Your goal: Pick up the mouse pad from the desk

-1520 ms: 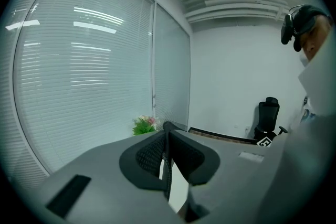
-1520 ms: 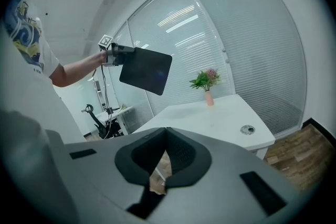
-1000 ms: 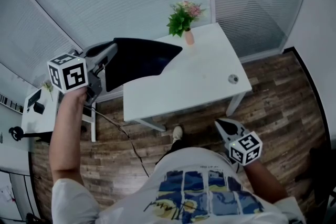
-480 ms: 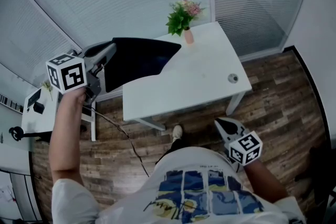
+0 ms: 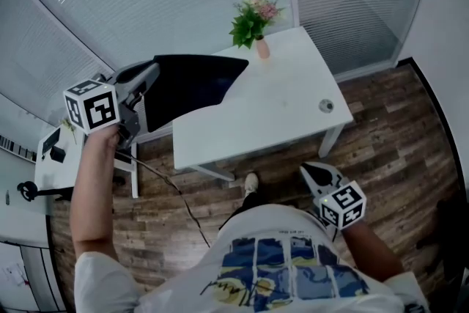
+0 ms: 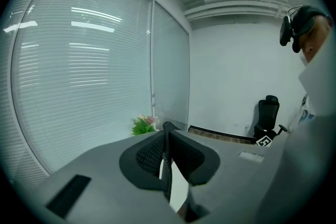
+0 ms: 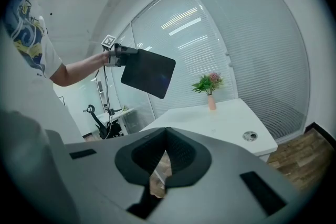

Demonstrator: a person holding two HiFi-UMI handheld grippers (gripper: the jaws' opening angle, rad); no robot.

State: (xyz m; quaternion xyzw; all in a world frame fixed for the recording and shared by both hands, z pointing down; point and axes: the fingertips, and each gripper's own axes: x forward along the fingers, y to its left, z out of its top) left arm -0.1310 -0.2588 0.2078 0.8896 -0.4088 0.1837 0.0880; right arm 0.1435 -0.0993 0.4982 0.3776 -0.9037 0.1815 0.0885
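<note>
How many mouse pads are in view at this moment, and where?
1. The black mouse pad is clamped by its edge in the left gripper, held in the air by the white desk's left end. None lies on the desk top, which shows in full.

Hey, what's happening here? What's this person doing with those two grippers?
A person stands at a white desk with a gripper in each hand. The left gripper is shut on the edge of a black mouse pad and holds it up in the air, clear of the desk. The right gripper is shut and empty, held low by the person's side. Only a flower vase stands on the desk.
</note>
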